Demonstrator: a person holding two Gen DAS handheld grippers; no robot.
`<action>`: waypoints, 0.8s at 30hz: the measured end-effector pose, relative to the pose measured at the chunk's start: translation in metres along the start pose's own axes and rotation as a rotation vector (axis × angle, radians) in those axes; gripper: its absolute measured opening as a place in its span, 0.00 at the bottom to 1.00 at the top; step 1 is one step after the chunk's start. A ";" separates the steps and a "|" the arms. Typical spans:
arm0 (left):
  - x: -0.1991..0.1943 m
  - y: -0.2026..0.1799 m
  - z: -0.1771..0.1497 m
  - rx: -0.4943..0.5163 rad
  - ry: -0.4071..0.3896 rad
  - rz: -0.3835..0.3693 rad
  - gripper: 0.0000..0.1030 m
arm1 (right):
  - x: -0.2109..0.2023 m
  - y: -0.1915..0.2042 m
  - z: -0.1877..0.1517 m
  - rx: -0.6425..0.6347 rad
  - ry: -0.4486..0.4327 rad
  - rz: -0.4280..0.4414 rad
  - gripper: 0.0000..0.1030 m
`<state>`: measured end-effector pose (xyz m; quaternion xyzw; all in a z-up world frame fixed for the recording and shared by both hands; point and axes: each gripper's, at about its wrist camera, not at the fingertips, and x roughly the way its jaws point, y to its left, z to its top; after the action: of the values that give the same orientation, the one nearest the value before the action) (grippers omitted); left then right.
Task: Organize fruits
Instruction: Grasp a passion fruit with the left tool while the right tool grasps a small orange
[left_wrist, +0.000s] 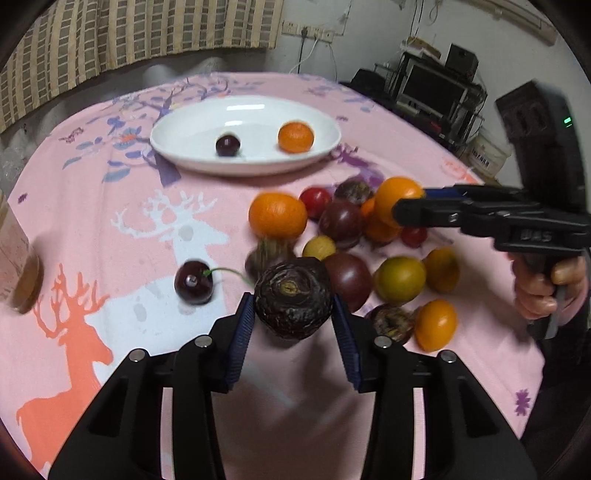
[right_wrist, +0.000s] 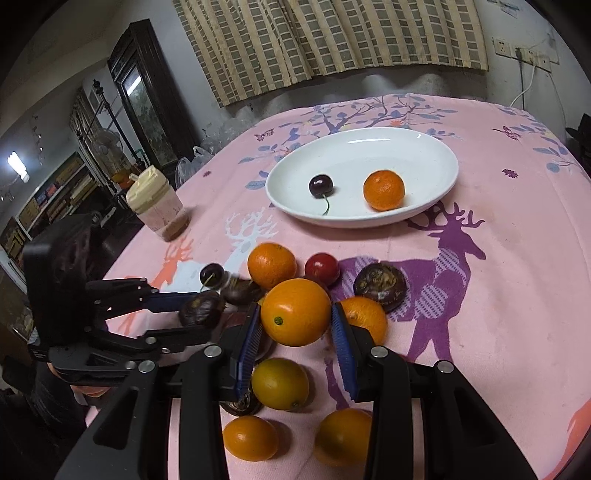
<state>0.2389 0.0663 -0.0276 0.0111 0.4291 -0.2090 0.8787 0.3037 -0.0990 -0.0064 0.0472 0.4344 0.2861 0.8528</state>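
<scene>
Left hand-held gripper (left_wrist: 293, 314) clamped on dark wrinkled fruit (left_wrist: 293, 299). Right hand-held gripper (right_wrist: 295, 321) clamped on orange (right_wrist: 295, 312). Both above fruit pile (left_wrist: 369, 240), worktop (left_wrist: 110, 229) centre. White plate (left_wrist: 184, 147) toward far edge: 1 cherry (left_wrist: 228, 145), 1 tangerine (left_wrist: 295, 137).

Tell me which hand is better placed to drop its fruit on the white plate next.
Probably the right. Its tool grips an orange, the plate just beyond the pile. The left tool holds a dark wrinkled fruit farther back.
</scene>
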 end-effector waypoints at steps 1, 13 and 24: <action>-0.006 0.000 0.008 0.004 -0.018 -0.011 0.41 | -0.001 -0.002 0.005 0.003 -0.005 0.004 0.37; 0.046 0.055 0.146 -0.149 -0.092 0.127 0.41 | 0.051 -0.030 0.104 -0.019 -0.027 -0.188 0.37; 0.102 0.088 0.158 -0.213 0.008 0.237 0.56 | 0.098 -0.035 0.128 -0.053 0.020 -0.207 0.44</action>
<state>0.4459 0.0790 -0.0188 -0.0307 0.4478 -0.0574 0.8918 0.4624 -0.0547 -0.0083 -0.0232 0.4376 0.2083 0.8744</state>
